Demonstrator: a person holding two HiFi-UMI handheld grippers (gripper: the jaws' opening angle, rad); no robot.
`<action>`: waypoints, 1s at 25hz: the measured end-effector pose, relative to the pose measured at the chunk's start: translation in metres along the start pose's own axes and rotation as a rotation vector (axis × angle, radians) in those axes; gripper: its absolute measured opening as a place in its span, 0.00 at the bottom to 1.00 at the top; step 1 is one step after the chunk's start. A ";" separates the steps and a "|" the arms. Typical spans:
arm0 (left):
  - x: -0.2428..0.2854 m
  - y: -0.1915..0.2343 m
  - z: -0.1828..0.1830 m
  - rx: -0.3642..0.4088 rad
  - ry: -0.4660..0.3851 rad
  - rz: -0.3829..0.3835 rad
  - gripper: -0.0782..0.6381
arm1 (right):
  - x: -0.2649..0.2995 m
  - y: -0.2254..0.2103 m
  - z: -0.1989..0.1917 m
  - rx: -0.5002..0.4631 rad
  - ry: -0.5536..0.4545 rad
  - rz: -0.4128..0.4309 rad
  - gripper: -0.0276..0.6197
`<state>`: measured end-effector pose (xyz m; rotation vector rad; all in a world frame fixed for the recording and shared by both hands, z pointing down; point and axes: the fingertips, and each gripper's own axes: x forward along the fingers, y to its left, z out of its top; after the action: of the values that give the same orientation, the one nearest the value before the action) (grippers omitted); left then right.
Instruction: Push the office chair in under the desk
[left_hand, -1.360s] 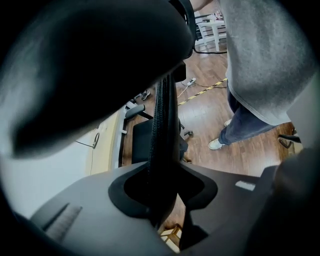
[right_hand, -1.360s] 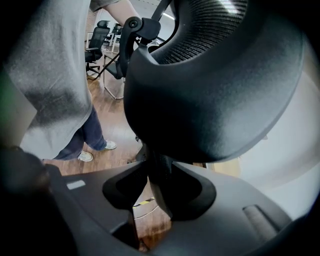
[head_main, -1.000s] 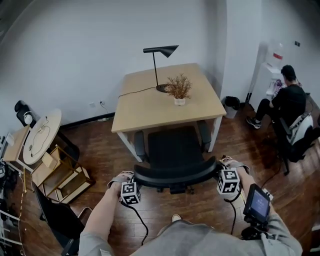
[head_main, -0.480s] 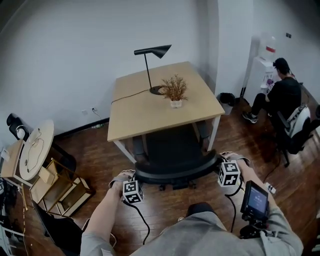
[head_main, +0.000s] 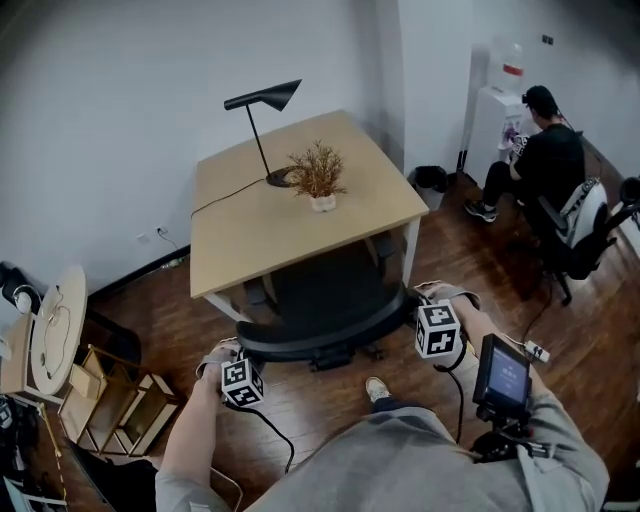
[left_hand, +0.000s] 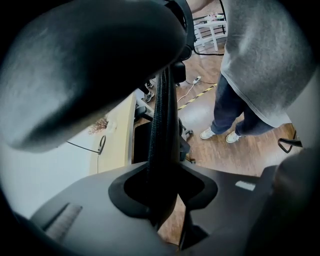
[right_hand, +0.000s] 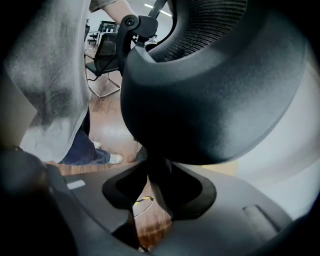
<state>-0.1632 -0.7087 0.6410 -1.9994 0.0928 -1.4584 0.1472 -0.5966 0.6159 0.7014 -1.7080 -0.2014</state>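
Black mesh office chair (head_main: 320, 335) sits with its seat tucked beneath the near edge of the light wooden desk with white legs (head_main: 300, 215). Its curved backrest stands just outside that edge, over the dark wood floor (head_main: 330, 405). From my seat at the controls, I see the left gripper (head_main: 238, 358) on the backrest's left end and the right gripper (head_main: 420, 312) on its right end.

In the left gripper view, the fingers (left_hand: 75, 220) stand partly apart and are clamped on the thin mesh edge of the backrest (left_hand: 162, 115), which runs straight through the notch between them. In the right gripper view, the fingers (right_hand: 240, 220) are spread somewhat wider and pinch the backrest's dark frame (right_hand: 160, 182) the same way.

On the desk stand a black cone-shaded lamp (head_main: 262, 100) and a dried plant in a small white pot (head_main: 318, 175).
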 end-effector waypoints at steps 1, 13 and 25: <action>0.003 0.003 -0.001 0.002 0.000 0.000 0.27 | 0.002 -0.003 0.000 -0.001 0.000 -0.001 0.29; 0.030 0.053 -0.008 0.000 0.012 0.013 0.27 | 0.028 -0.053 -0.005 -0.012 -0.005 0.012 0.29; 0.055 0.092 -0.015 -0.013 0.025 0.021 0.27 | 0.051 -0.097 -0.009 -0.043 -0.024 0.003 0.29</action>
<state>-0.1270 -0.8102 0.6395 -1.9843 0.1340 -1.4733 0.1839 -0.7000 0.6128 0.6667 -1.7225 -0.2441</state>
